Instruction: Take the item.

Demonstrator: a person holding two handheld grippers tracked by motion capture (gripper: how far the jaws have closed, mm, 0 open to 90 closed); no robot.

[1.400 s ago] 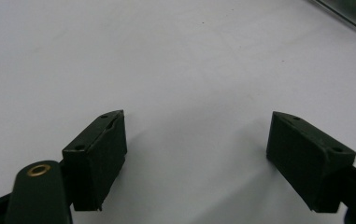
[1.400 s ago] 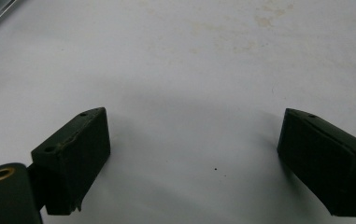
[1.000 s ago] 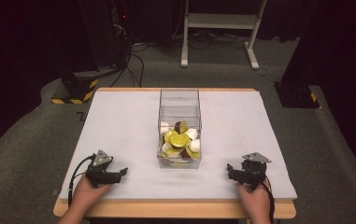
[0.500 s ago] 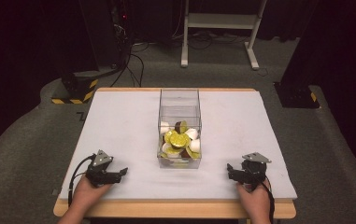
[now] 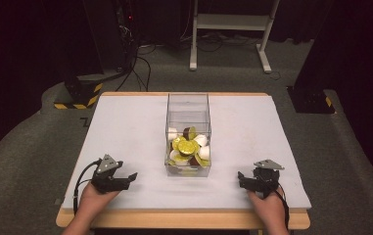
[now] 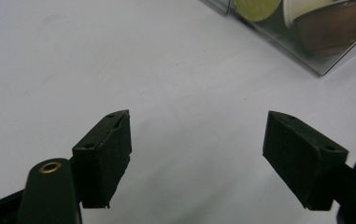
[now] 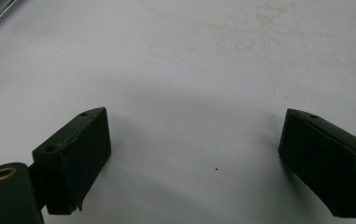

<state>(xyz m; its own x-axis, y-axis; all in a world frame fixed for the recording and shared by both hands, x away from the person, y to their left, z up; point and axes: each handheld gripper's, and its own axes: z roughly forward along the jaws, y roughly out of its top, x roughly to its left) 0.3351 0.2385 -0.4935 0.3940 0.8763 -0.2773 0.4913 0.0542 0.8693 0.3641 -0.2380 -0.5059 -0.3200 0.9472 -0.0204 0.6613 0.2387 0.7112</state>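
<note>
Since the earlier frame the left claw (image 5: 131, 176) has just been closing a little, nothing between its jaws. Table (image 5: 125, 127), then clear box (image 5: 188, 132) of capsules (image 5: 186, 147), ahead between both claws. Right claw (image 5: 242, 179) gapes, empty. Likely the start; next, reaching to the box.

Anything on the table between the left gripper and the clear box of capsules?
No. In the high view, bare white table top lies between the left gripper, jaws open and just closing a little on nothing, and the clear box.
</note>
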